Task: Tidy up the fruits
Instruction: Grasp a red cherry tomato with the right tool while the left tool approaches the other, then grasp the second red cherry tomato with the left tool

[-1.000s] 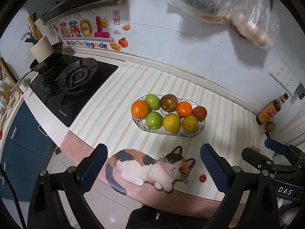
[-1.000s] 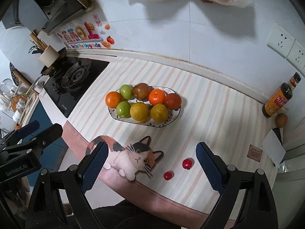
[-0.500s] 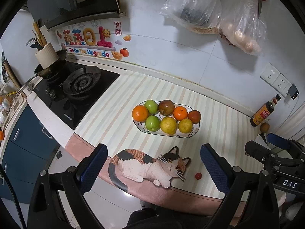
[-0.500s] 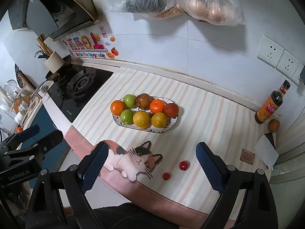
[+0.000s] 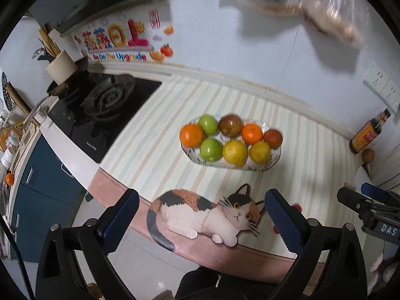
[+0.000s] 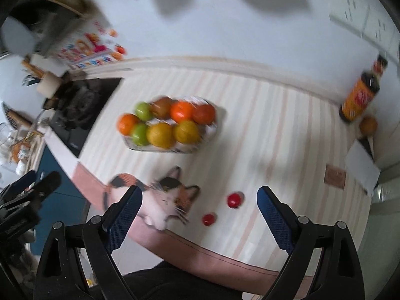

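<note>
An oval patterned dish point(image 5: 273, 161) point(image 6: 212, 131) on the striped counter holds several fruits: oranges, green apples, yellow citrus and darker red ones. Two small red tomatoes point(image 6: 235, 199) point(image 6: 208, 219) lie loose near the counter's front edge, right of the cat print point(image 5: 207, 212). In the left wrist view one tomato point(image 5: 297, 206) peeks out beside the right finger. My left gripper point(image 5: 201, 215) is open and empty above the front edge. My right gripper point(image 6: 200, 215) is open and empty, with the tomatoes showing between its fingers. The right wrist view is motion-blurred.
A gas stove point(image 5: 107, 107) with a pan sits at the left. A sauce bottle point(image 6: 361, 95) and a small brown fruit point(image 6: 368, 125) stand at the back right by white paper point(image 6: 362, 167). Plastic bags point(image 5: 312, 2) hang on the wall above.
Both grippers have dropped lower and closer to the counter. The dish and the tomatoes appear larger. The right view has swung and blurred. Both stay open.
</note>
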The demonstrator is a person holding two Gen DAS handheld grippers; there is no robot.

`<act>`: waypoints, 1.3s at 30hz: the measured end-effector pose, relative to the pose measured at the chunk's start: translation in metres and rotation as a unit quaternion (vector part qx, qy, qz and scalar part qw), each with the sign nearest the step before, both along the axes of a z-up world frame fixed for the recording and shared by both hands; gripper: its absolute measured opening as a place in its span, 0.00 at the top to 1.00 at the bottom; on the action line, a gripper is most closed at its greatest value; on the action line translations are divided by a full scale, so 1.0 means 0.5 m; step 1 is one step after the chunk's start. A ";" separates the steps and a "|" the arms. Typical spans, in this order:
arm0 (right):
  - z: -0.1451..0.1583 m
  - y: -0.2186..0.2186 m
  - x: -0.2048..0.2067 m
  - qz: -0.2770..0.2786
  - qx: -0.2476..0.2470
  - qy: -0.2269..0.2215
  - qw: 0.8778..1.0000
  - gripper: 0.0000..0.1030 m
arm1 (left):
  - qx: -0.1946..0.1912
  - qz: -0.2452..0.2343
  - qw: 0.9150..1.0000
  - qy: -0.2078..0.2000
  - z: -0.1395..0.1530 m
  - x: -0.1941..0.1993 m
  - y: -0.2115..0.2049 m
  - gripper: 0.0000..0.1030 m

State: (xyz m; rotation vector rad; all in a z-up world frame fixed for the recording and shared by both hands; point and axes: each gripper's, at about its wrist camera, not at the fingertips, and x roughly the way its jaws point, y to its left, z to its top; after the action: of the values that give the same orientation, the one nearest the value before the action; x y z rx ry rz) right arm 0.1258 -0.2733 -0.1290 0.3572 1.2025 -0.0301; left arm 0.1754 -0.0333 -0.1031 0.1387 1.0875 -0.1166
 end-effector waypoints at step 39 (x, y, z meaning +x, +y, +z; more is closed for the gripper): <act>-0.398 -0.195 -0.117 -0.105 0.067 0.138 0.983 0.68 | 0.041 -0.210 0.941 0.263 -0.447 -0.043 -0.369 0.43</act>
State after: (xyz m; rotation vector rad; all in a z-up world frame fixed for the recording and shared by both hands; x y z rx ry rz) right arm 0.0673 -0.3707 -0.3282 0.6122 1.4410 -0.1886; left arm 0.1539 -0.2178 -0.3266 0.4334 1.5866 -0.5146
